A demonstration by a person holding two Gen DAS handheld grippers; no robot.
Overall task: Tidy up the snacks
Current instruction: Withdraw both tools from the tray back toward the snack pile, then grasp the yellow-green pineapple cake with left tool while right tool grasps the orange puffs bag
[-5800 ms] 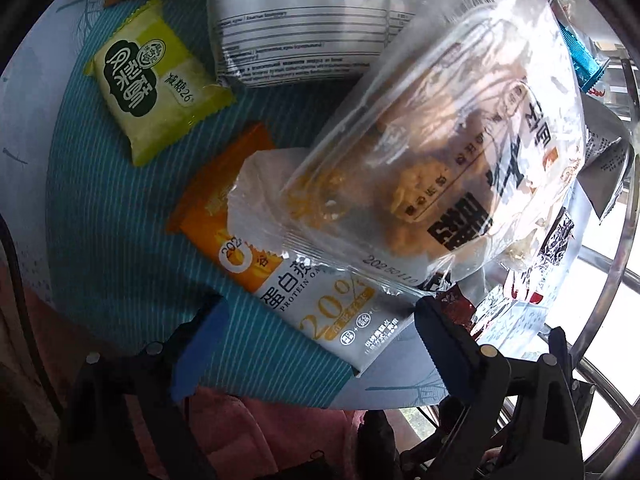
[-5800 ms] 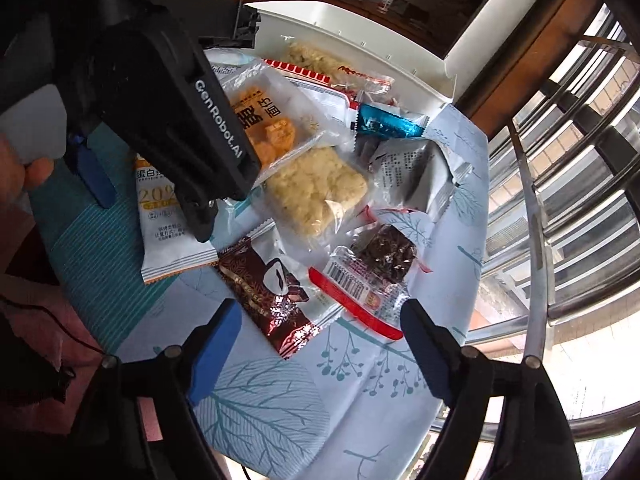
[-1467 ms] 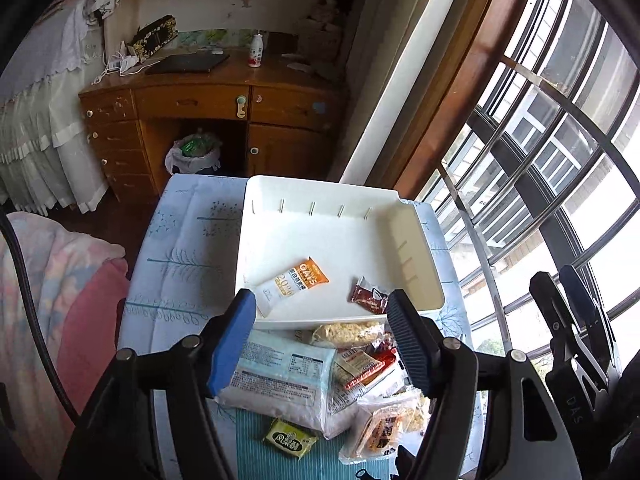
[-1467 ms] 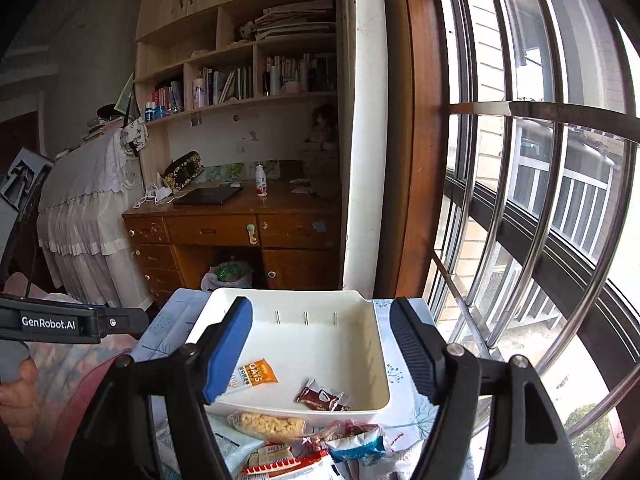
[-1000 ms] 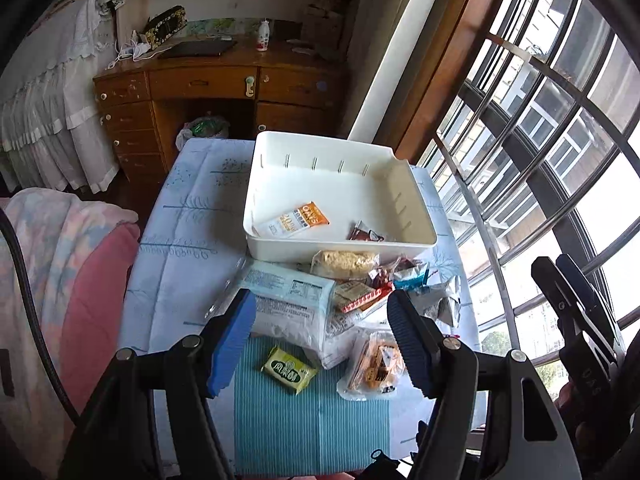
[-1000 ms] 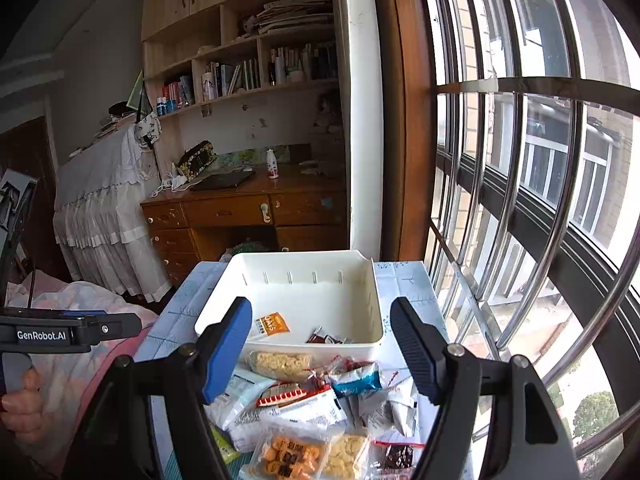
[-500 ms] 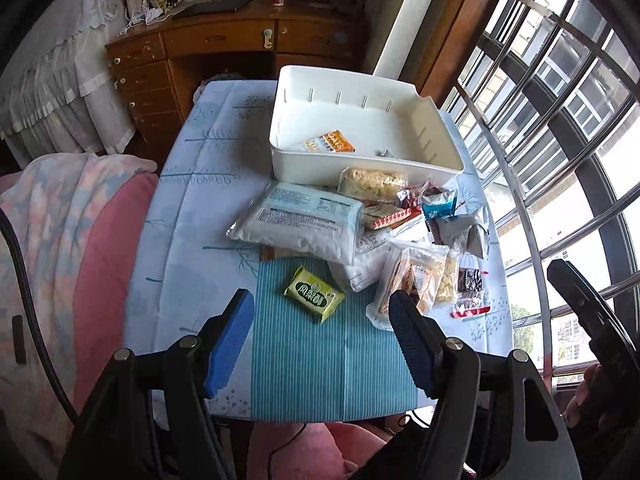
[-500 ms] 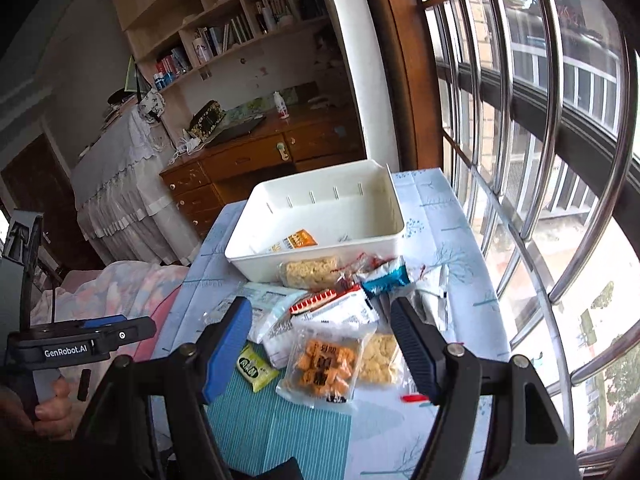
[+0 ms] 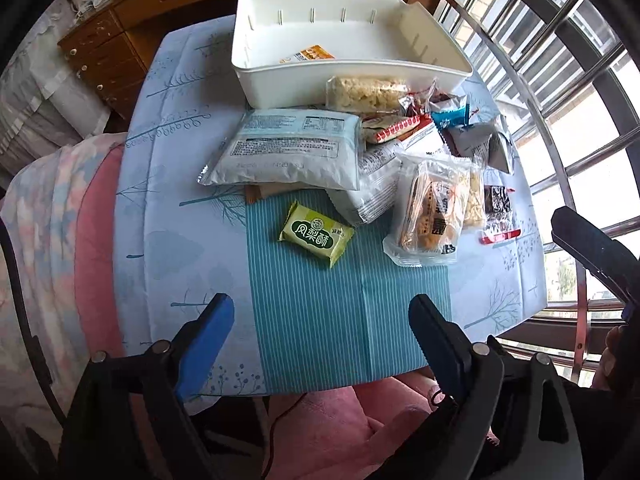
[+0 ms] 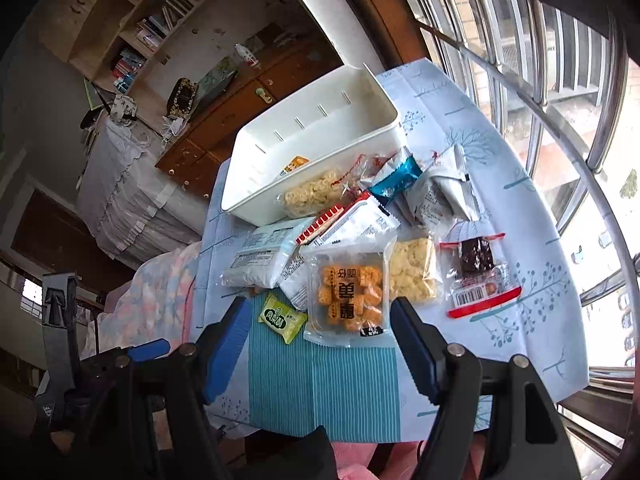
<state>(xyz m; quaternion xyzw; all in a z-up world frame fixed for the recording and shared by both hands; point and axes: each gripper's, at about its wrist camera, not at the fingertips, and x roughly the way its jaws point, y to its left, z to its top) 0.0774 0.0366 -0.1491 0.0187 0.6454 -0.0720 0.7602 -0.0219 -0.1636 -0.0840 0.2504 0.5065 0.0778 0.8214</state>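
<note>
Left wrist view: white bin (image 9: 280, 80) holds an orange packet (image 9: 312, 55); both grippers (image 9: 320, 320) (image 10: 320, 328) spread, empty

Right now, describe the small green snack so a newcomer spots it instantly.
Start at the white bin at the table's far end, then come down to the teal striped mat. The green packet lies alone on it, the only green, opaque wrapper.

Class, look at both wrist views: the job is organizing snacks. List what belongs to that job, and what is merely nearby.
Belongs to the job:
white bin
green pastry packet
large pale blue bag
clear pack of orange cakes
blue wrapper
brownie pack

Just nearby:
wooden drawers
bookshelves
window bars
pink blanket
</note>
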